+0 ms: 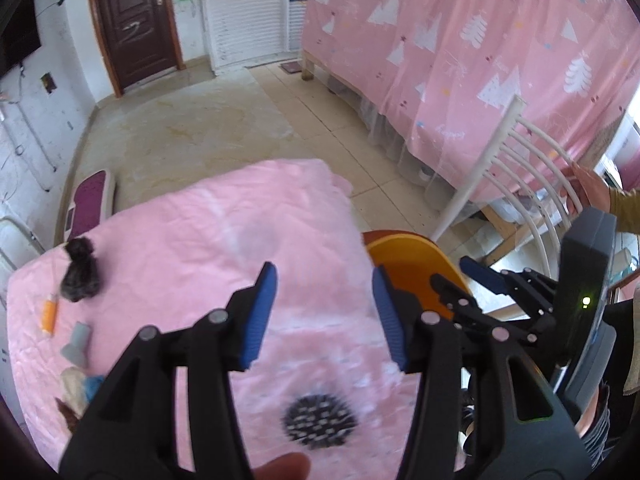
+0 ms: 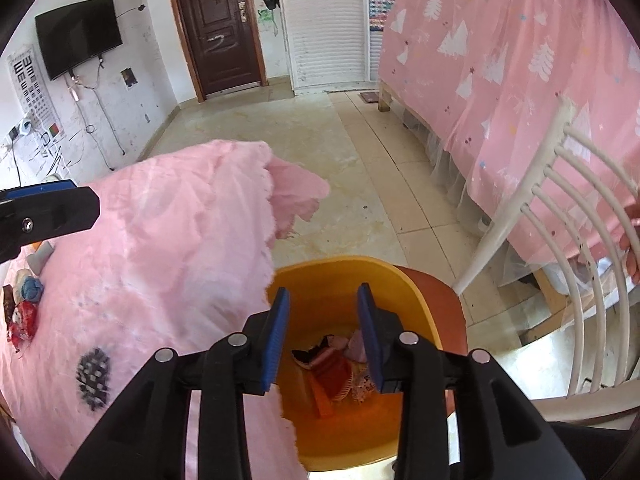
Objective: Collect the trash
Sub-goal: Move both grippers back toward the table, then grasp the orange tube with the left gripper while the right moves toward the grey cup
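My right gripper (image 2: 323, 295) hangs open over an orange bin (image 2: 404, 278); nothing sits between its blue pads. At the bin's bottom lie red, pink and patterned wrappers (image 2: 336, 368). My left gripper (image 1: 323, 278) is open and empty above a table covered in pink cloth (image 1: 224, 216). Trash lies along the cloth's left side: a black fluffy clump (image 1: 80, 272), an orange tube (image 1: 50, 314), a grey piece (image 1: 76, 344) and crumpled paper (image 1: 76, 384). The right wrist view shows a red wrapper (image 2: 22, 322) and a blue ball (image 2: 32, 286) there. A blurred black-and-white spotted patch (image 1: 320, 420) lies near the front.
The bin rests on a reddish seat (image 2: 436, 292) of a white slatted chair (image 2: 560, 216), close against the table's right edge. A person's hand (image 1: 592, 188) holds the chair back. A pink curtained bed (image 2: 500, 80) fills the right; tiled floor (image 2: 320, 140) lies beyond.
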Action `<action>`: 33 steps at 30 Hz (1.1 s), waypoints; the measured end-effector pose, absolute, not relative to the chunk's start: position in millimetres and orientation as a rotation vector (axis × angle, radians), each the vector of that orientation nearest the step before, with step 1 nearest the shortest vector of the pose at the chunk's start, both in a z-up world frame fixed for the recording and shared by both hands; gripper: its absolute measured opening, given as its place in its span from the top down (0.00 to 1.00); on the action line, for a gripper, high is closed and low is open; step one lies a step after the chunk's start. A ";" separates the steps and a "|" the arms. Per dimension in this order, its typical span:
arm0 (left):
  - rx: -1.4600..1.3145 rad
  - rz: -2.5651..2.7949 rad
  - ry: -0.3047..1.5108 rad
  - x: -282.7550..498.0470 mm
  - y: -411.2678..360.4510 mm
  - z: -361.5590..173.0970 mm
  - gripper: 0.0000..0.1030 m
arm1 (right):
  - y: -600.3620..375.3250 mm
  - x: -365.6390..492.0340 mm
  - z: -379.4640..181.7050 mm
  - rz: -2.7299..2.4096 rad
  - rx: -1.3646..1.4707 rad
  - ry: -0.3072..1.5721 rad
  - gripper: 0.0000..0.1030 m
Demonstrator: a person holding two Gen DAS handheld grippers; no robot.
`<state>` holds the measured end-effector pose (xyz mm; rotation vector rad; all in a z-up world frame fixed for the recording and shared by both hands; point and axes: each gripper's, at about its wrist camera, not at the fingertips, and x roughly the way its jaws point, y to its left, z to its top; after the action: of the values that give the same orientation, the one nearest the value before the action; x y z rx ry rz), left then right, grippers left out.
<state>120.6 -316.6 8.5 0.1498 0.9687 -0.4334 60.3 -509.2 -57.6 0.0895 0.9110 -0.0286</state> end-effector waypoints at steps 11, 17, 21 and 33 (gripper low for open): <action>0.087 -0.334 0.924 124.9 -229.5 29.5 0.49 | -443.4 71.1 -23.2 0.026 0.004 0.869 0.74; 0.066 -0.257 0.915 127.1 -170.2 31.1 0.49 | -390.1 76.3 -13.9 0.095 -0.036 0.859 0.72; 0.043 -0.205 0.917 130.3 -130.4 31.4 0.47 | -353.4 81.8 -10.9 0.144 -0.061 0.857 0.66; -0.001 -0.135 0.969 152.1 -52.8 13.8 0.45 | -270.5 92.5 -9.8 0.237 -0.124 0.870 0.53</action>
<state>152.1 -52.8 13.8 -0.0011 0.9691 -0.1346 92.5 -270.5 -9.8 -0.1243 0.8701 0.2367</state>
